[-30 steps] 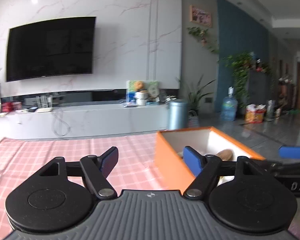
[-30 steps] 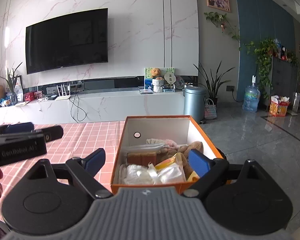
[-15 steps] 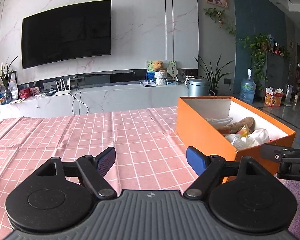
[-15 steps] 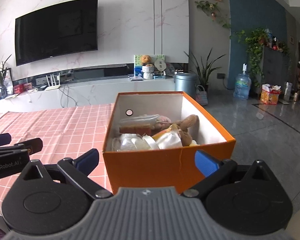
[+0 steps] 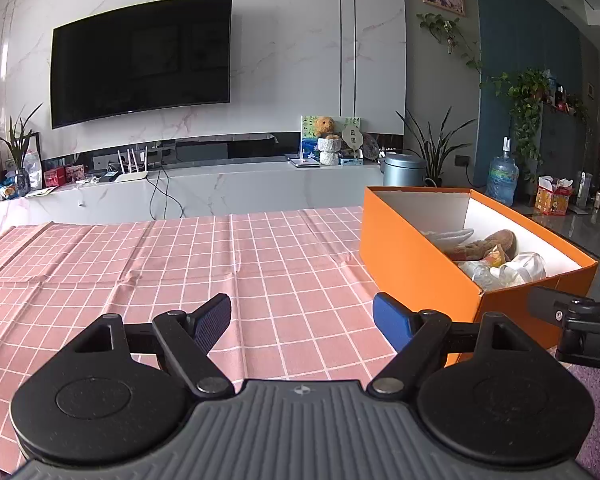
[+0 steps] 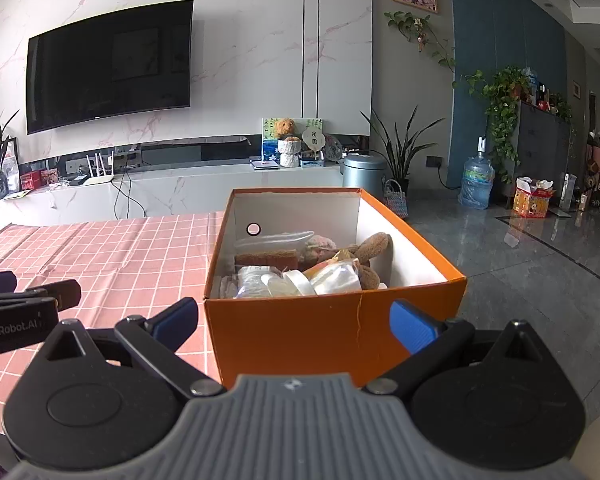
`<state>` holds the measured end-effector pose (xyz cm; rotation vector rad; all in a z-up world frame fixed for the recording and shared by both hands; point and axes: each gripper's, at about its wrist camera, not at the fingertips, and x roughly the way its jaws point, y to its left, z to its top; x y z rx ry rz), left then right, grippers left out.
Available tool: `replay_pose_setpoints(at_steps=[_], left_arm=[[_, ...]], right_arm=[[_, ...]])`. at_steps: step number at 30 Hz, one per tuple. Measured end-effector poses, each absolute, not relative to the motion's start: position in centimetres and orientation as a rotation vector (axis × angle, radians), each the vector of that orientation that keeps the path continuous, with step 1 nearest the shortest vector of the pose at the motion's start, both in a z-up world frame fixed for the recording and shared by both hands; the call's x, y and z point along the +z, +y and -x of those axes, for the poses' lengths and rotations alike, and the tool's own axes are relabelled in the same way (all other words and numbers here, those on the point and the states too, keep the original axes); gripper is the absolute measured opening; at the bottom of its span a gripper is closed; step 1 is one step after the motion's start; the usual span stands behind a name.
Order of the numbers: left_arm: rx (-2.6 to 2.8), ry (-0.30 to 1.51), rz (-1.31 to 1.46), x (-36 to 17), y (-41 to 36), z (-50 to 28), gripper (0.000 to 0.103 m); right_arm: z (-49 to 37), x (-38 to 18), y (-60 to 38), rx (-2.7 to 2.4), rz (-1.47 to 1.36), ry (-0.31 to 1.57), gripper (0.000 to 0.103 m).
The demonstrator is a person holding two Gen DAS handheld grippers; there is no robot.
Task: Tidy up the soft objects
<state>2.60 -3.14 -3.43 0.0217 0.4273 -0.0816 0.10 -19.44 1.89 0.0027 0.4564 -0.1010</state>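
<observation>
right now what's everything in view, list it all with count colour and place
box: 1, orange outside and white inside, open, on the right end of the cloth
tablecloth: 1, pink with white grid, covers the table
plush toy: 1, brown, inside the box at the back right
clear plastic packets: several, whitish, inside the box at the front
brown pad: 1, inside the box, left of the plush
TV: 1, black, on the marble wall
teddy bear: 1, brown, on the TV console
bin: 1, grey-blue, on the floor behind the box
water jug: 1, blue, on the floor at right
left gripper: black with blue pads, open, empty, over the cloth
right gripper: black with blue pads, open, empty, facing the box's near wall
</observation>
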Motion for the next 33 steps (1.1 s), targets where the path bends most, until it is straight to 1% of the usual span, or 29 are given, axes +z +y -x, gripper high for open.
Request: replay_pose_setpoints(at_steps=[33], left_arm=[[-0.082,0.433,-0.033,-3.18,-3.25,-2.20,0.094]], right_arm=[[0.31,1.95,-19.40,-0.091,-0.009,0.451,0.100]])
